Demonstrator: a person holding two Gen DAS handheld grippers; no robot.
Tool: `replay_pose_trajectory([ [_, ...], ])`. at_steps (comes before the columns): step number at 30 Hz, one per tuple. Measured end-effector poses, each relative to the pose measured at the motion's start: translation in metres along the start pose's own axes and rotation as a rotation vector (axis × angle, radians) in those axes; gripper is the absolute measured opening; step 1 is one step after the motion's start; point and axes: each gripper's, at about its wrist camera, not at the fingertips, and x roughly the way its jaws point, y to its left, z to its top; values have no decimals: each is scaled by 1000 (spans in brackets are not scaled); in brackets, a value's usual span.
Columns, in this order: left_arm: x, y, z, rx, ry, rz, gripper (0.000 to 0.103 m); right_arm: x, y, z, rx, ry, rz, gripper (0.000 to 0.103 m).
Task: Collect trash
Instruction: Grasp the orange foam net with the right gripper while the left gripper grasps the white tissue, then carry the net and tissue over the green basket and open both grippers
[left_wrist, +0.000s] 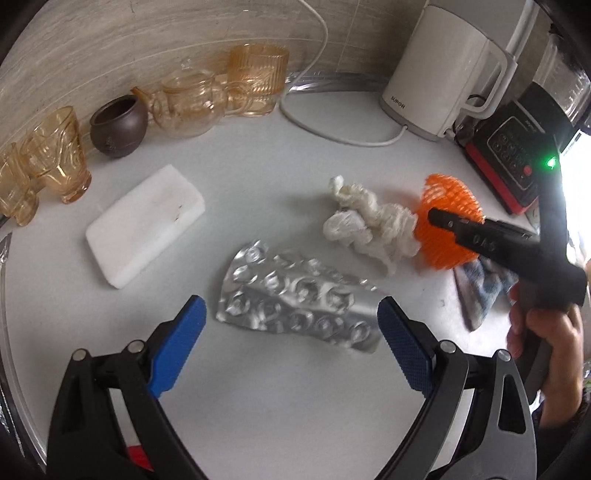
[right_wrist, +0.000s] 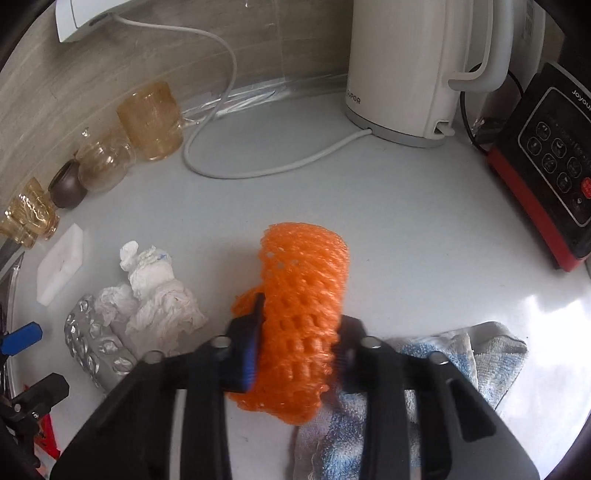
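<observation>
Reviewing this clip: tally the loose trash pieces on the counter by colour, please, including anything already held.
Orange: 1, foam net, held in the right tongs
White: 1, crumpled tissue
Silver: 1, blister pack, between the open left tongs
Total: 3

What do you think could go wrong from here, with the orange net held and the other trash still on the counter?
1. The right tool pinches only the soft orange foam net, so it may slip out.
2. The flat blister pack may slide away from the open left tool.
3. The crumpled tissue touches the net and could get dragged.
</observation>
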Motion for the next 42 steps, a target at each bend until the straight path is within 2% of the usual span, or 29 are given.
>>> replay_pose_trajectory([
  [1,0,-3,2,-3,-3,-4,90,-3,-1,1,0,-7,5,18],
  [2,0,-8,7,-5,-6,-6,90,-8,-2,1,3,-17,14,17],
  [6,8,-29,26,11,-23,-5,90,-41,-9,1,19,-75,25,17],
  [11,36,-56,47,71,-9,-11,90,-81,-23,-10,28,-128,8,17],
  [15,57,-69,56,109,7,33,90,-106,-37,-23,58,-149,-2,17],
  [18,69,-72,60,121,44,42,76,-116,-42,-33,68,-154,-6,17],
  [20,74,-74,61,125,66,45,59,-121,-45,-40,71,-154,-8,17],
  [21,77,-76,61,135,80,49,55,-123,-47,-43,77,-154,-9,17],
  [25,83,-84,61,184,101,73,23,-128,-51,-49,97,-157,-4,17],
  [26,82,-84,60,185,101,61,20,-129,-51,-51,100,-158,-4,17],
  [31,65,-83,61,189,66,35,16,-133,-49,-56,101,-154,3,17],
  [36,18,-81,52,185,16,-13,16,-147,-40,-63,97,-168,14,17],
  [42,-46,-94,10,226,-32,-39,16,-173,-23,-85,80,-175,36,17],
])
